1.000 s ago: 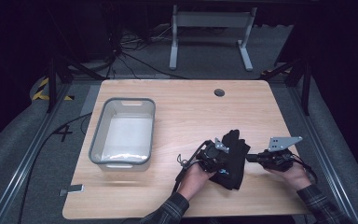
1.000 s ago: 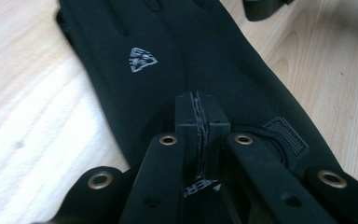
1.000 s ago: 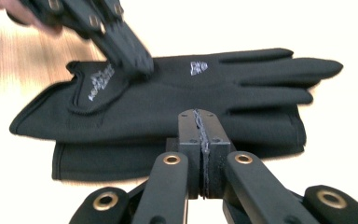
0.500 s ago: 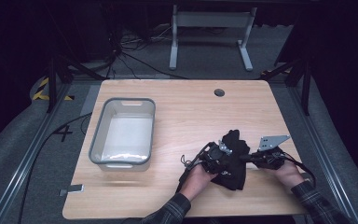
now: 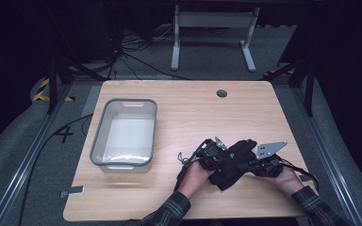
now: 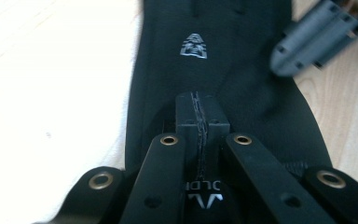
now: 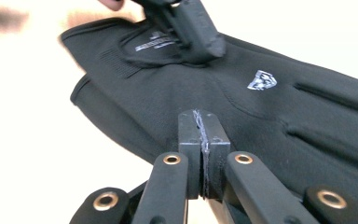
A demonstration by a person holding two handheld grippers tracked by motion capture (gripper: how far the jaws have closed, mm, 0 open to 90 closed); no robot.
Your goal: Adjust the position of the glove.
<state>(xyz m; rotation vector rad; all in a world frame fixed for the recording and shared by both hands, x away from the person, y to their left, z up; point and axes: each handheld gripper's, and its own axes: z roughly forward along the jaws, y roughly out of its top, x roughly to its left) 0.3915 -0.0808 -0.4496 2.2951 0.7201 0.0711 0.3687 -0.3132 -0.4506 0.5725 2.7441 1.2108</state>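
Grey plastic bin (image 5: pixel 124 133): stands at the left of the wooden table (image 5: pixel 188 110), well apart from the hands, its pale floor bare. Left hand (image 5: pixel 194 178): comes in from the bottom edge in a plaid sleeve and bears the left gripper (image 5: pixel 215 154), which lies on the near-right part of the table against the left side of a black glove (image 5: pixel 233 160). In the left gripper view its jaws are pressed together over the dark fabric, which runs on ahead of them with a small white emblem (image 6: pixel 194 45) on it (whether cloth is caught in the seam between the pads cannot be told). Black glove: lies on the tabletop between the two grippers, touching both. Right gripper (image 5: pixel 255 164): borne by the right hand (image 5: pixel 287 179) at the glove's right side; in the right gripper view its jaws also meet, at the glove's edge, with the fingers stretching away to the right and the other gripper resting on the cuff end. Round grommet hole (image 5: pixel 222 93): in the table's far edge.
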